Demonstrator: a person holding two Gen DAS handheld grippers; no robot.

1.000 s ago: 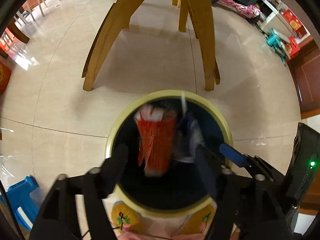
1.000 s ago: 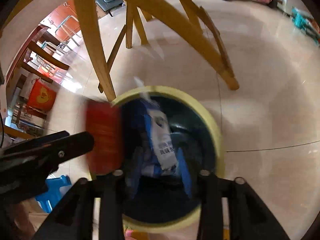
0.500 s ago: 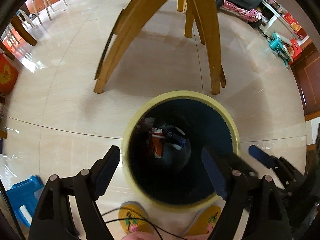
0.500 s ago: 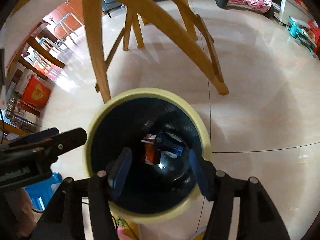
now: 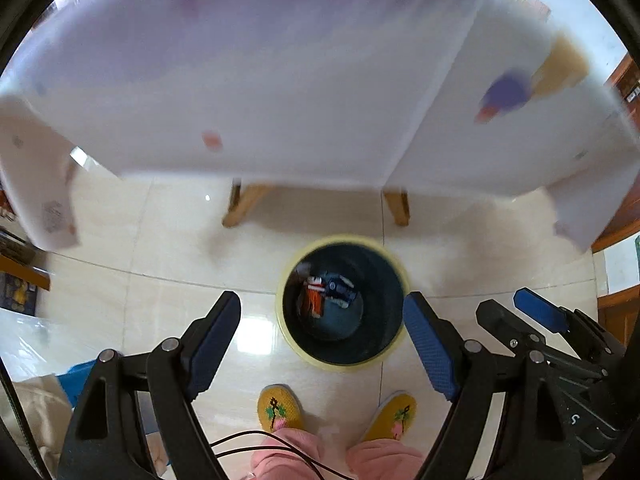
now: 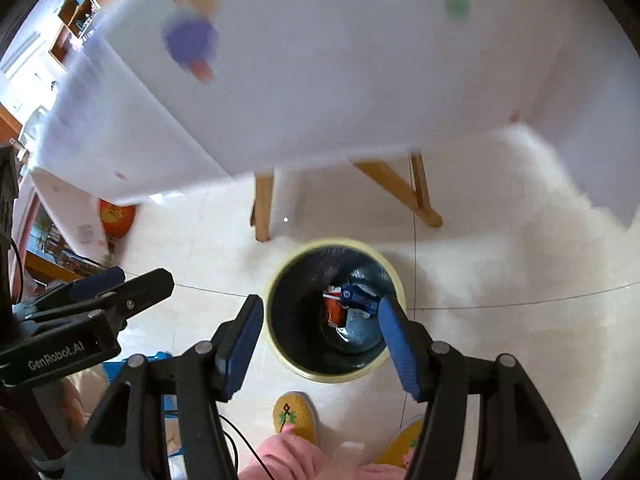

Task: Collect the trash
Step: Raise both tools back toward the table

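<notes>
A round dark bin with a yellow rim (image 5: 402, 280) (image 6: 396, 276) stands on the tiled floor below both grippers. At its bottom lie a red-orange wrapper (image 5: 314, 298) (image 6: 333, 309) and a blue-and-white wrapper (image 5: 340, 289) (image 6: 360, 296). My left gripper (image 5: 322, 342) is open and empty, high above the bin. My right gripper (image 6: 320, 346) is open and empty too, beside it; it shows at the right of the left wrist view (image 5: 536, 316). On the white table, blurred, lie a purple-and-orange item (image 5: 506, 94) (image 6: 192, 42) and a small green item (image 6: 457, 3).
The white-covered table (image 5: 280, 80) (image 6: 360, 60) with wooden legs (image 5: 244, 208) (image 6: 262, 208) fills the upper half of both views. The person's yellow slippers (image 5: 278, 408) (image 6: 294, 412) stand just behind the bin. A blue stool (image 6: 116, 370) and an orange container (image 6: 118, 218) are at the left.
Both wrappers dropped from the grippers into the bin. Both grippers then rose well above it, so the tabletop has come into view.
</notes>
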